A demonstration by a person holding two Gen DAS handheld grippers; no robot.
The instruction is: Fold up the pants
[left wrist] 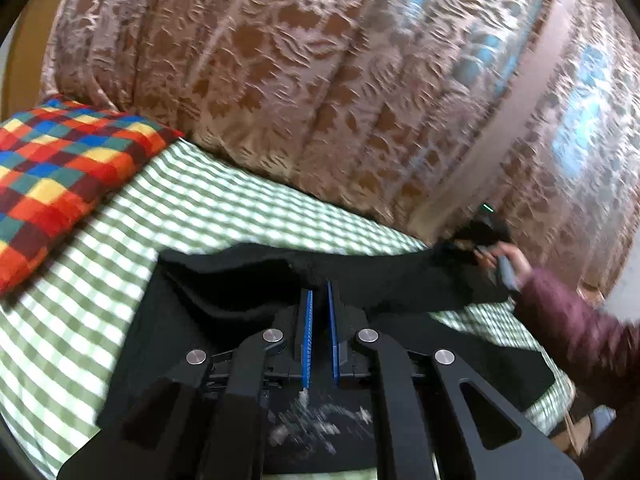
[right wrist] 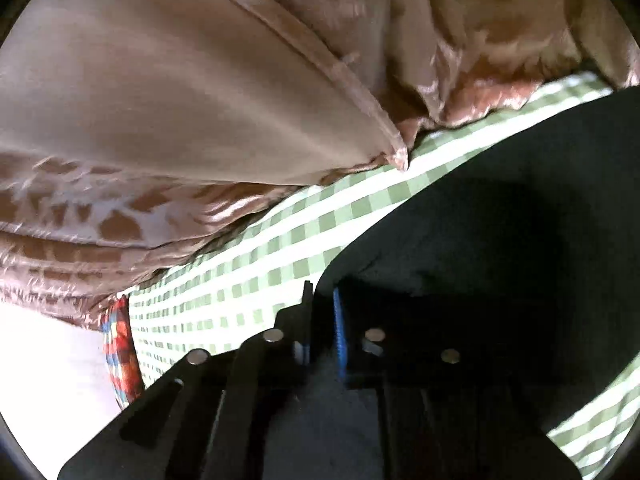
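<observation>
Currently left gripper [left wrist: 319, 286] is pinching black fabric: blue-padded fingers [left wrist: 307, 320] sitting nearly parallel with a narrow gap, an upper edge of the pants [left wrist: 224, 280] bunched between the tips. So it's clamping the pants.

Right gripper [right wrist: 320, 292] is doing likewise at the other end. In its own view a fabric edge is running down between the two fingers; blue pad [right wrist: 340, 328] showing on the right-hand finger, the other mostly dark. Clenched on the pants too. From the left wrist view, the right gripper [left wrist: 490, 248] is sitting far right, blurred, gripping the far end of the garment, with a hand [left wrist: 516, 260] and a maroon sleeve [left wrist: 576, 320] behind it.

Pants: plain black, matte, soft-looking. They're stretching as a long band across the left view between both grippers, top edge raised and slightly sagging, lower part lying on the bed. A folded ridge is running left of the left fingers. White flecks, blurred, are showing on the cloth near the gripper base. In the right view the pants [right wrist: 500, 220] are filling the right side as a dark, curved-edged sheet.

Underneath: green-and-white checked sheet [left wrist: 224, 208]. A multicoloured checked pillow [left wrist: 60, 168] is lying at left on it. Behind, brown patterned satin bedding [left wrist: 280, 80] is piling up along the sheet's far edge.
</observation>
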